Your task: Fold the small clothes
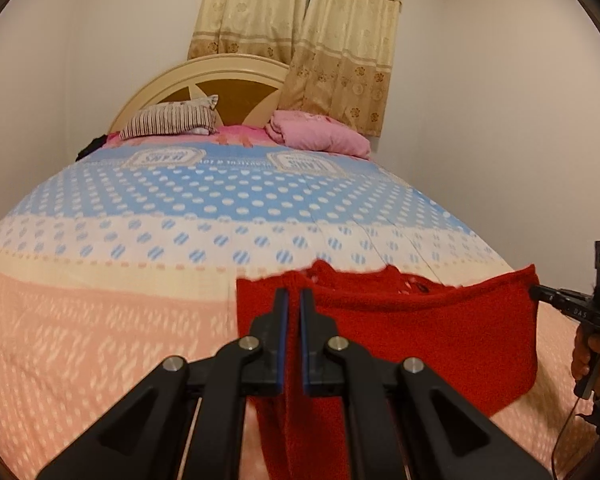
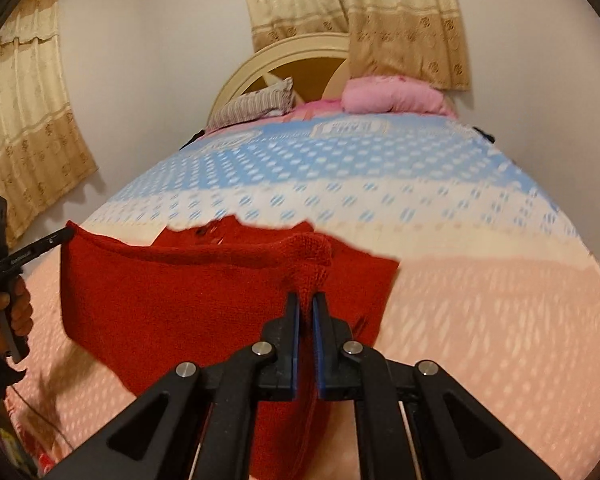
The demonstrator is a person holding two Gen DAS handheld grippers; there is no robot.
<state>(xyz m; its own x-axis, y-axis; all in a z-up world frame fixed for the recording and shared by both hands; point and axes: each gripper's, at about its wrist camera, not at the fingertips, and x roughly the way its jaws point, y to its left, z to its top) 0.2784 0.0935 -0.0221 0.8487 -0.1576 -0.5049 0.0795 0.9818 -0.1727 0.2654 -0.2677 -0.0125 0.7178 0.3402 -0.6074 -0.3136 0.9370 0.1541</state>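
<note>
The red knitted garment (image 1: 420,332) hangs lifted above the near end of the bed (image 1: 100,320), stretched between both claws along its upper edge, with its lower part draping toward the camera. A second layer of the same knit, with openwork holes, shows behind the front edge, so the garment appears doubled or carried with front and back together; which one cannot be told.

The left claw (image 1: 294,300) is closed on one upper corner of the garment, fabric pinched between its blue pads. The right claw (image 2: 306,304) is closed on the opposite upper corner in the same way.

Progress, as a judgement: the task is at an early or middle step. The garment is picked up and spread, but no finished fold lies on the bed. Remaining work is laying it flat, folding it and setting it down. No other small clothes awaiting folding are visible.

Writing: the bedspread carries 2 label-shaped panels (image 1: 164,158) with lettering that appears inverted and cannot be read reliably. The right claw's handle (image 1: 580,314) shows small white characters, too small to confirm.

At the headboard lie a striped pillow (image 1: 172,120) and a pink pillow (image 1: 320,134).
</note>
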